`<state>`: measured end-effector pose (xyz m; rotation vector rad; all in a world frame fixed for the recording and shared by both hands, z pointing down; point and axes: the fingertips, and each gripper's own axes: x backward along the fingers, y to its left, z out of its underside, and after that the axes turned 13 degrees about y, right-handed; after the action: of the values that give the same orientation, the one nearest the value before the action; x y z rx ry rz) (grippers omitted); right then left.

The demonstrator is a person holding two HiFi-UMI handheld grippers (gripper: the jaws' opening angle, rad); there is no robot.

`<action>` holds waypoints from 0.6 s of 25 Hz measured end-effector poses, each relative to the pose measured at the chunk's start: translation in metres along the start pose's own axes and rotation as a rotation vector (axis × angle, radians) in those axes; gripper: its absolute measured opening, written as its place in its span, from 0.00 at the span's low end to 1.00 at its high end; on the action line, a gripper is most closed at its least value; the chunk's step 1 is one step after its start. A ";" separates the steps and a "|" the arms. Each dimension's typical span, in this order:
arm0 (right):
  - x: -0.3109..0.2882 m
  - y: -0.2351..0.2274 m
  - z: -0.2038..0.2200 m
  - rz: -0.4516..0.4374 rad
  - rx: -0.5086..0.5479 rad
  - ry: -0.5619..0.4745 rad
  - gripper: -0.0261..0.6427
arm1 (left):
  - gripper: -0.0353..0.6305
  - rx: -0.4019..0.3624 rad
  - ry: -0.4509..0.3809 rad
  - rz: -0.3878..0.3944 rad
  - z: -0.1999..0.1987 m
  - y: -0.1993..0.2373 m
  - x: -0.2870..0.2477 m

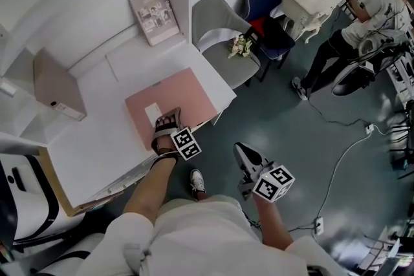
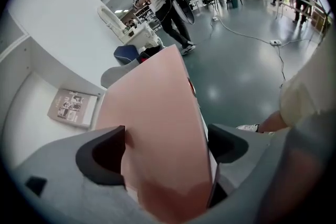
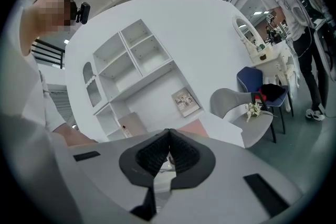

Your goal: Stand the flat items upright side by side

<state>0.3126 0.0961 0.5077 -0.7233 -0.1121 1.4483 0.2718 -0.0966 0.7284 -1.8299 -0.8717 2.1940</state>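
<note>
Fingers point(image 2: 102, 157) spread astride pink folder point(image 1: 187, 97); left gripper point(image 1: 169, 121) tilts steeply down.

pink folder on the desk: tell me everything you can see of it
The pink folder is a flat, matte, card-like rectangle lying skewed on the white desk, one corner near the desk's edge. A small white label sits by its near edge. The left gripper stands over that edge, jaws wide apart with the pink face between them; whether they touch it I can't tell.
</note>
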 end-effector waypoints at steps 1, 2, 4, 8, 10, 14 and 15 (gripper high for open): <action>-0.001 0.002 -0.001 -0.005 0.002 -0.002 0.04 | 0.79 -0.007 -0.004 -0.001 0.003 -0.003 0.002; -0.002 0.003 -0.002 -0.009 0.003 -0.002 0.04 | 0.79 -0.011 -0.007 -0.001 0.006 -0.005 0.005; -0.004 0.006 -0.001 -0.019 0.007 0.000 0.04 | 0.78 -0.011 -0.014 0.002 0.013 -0.012 0.009; -0.014 0.016 0.001 -0.055 0.018 0.018 0.04 | 0.77 0.000 -0.036 0.017 0.024 -0.023 0.020; -0.021 0.025 0.000 -0.075 0.030 0.030 0.04 | 0.76 0.012 -0.052 0.023 0.033 -0.027 0.027; -0.035 0.043 0.000 -0.117 0.057 0.050 0.04 | 0.74 0.043 -0.133 0.030 0.047 -0.031 0.043; -0.039 0.047 0.000 -0.128 0.061 0.054 0.04 | 0.72 0.058 -0.165 0.033 0.049 -0.030 0.049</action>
<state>0.2656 0.0581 0.4975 -0.6923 -0.0716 1.3036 0.2063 -0.0649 0.7065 -1.6676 -0.8024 2.3918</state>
